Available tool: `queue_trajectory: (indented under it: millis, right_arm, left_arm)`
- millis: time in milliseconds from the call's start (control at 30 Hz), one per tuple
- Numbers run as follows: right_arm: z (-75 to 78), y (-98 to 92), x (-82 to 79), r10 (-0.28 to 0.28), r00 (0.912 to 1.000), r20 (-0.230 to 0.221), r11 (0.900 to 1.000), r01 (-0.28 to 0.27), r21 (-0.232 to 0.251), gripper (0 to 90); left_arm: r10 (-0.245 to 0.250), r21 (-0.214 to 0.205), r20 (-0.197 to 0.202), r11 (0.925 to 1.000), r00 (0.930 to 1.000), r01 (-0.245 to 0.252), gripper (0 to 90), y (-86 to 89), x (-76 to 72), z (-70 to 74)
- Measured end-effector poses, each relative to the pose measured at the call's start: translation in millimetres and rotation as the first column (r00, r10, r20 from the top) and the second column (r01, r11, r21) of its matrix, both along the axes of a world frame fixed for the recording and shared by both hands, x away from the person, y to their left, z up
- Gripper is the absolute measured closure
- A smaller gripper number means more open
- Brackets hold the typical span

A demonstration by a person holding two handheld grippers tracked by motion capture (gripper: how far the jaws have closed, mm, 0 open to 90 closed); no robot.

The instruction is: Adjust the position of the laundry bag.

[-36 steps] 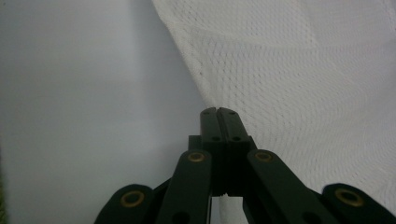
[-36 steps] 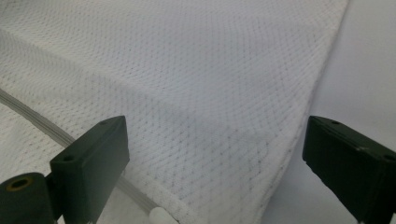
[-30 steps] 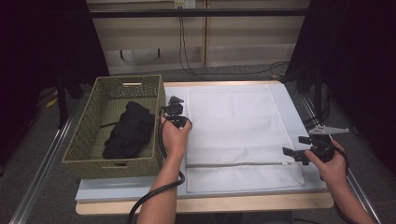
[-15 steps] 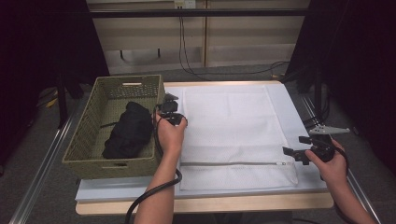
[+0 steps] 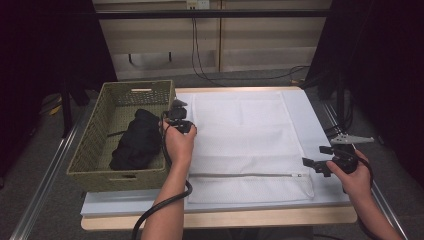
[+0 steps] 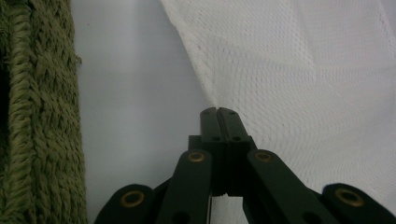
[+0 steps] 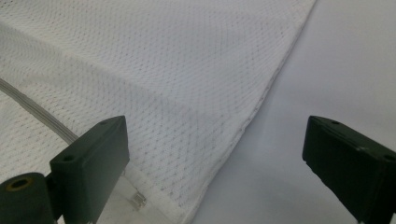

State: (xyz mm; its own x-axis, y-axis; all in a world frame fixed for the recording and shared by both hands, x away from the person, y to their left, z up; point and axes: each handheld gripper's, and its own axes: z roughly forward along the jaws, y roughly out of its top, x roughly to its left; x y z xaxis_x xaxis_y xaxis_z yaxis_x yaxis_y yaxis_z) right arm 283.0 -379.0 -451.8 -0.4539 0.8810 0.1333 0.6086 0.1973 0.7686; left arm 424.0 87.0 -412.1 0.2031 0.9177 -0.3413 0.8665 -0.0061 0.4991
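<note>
Mesh laundry bag (image 5: 247, 142) lying flat on the white table cover (image 5: 310, 112), its zipper (image 5: 245, 175) running across the table along the near edge, parallel to the person's side. The left gripper (image 5: 177, 116) sits at the bag's left border, jaws pressed together with nothing visibly caught between them; in the left gripper view the closed tips (image 6: 217, 112) meet the mesh edge (image 6: 196, 70) exactly where it runs diagonally away. The right gripper (image 5: 320, 165) rests just beside the bag's near right corner, at the zipper's end, jaws spread wide; in the right gripper view the corner seam (image 7: 243, 126) lies between them, untouched. The right hand is judged better placed for a grasp. A woven green basket (image 5: 92, 150) holding dark clothing (image 5: 137, 140) stands just left of the left hand, its wall close enough to hamper leftward travel
</note>
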Motion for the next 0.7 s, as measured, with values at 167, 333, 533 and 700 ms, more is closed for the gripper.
queue_trajectory:
  millis: [167, 333, 533, 700]
  right_arm:
    - [-0.7, 2.0, 0.3, 0.004, 1.0, 0.0, 1.0, -0.004, -0.005, 6.7]
    - [-1.1, 1.7, 0.4, 0.006, 1.0, -0.005, 1.0, -0.006, -0.003, 6.7]
    - [-0.9, 3.2, 0.2, 0.007, 0.9999, -0.008, 1.0, -0.007, -0.004, 6.7]
    - [-0.8, 4.0, 0.5, 0.012, 0.9999, -0.005, 0.9999, -0.012, -0.006, 6.7]
  left_arm:
    - [0.016, 0.0, 0.0, 0.9999, 0.9999, -0.016, 90.0, 2.1, -0.3, -0.3]
    - [0.022, 0.007, 0.006, 0.9997, 0.9997, -0.022, 90.0, 4.3, -0.7, 1.6]
    - [0.015, 0.01, 0.009, 0.9998, 0.9999, -0.015, 90.0, 3.4, -2.3, 2.8]
    - [0.011, 0.027, 0.002, 0.9996, 0.9999, -0.011, 90.0, 3.5, -2.1, 2.0]
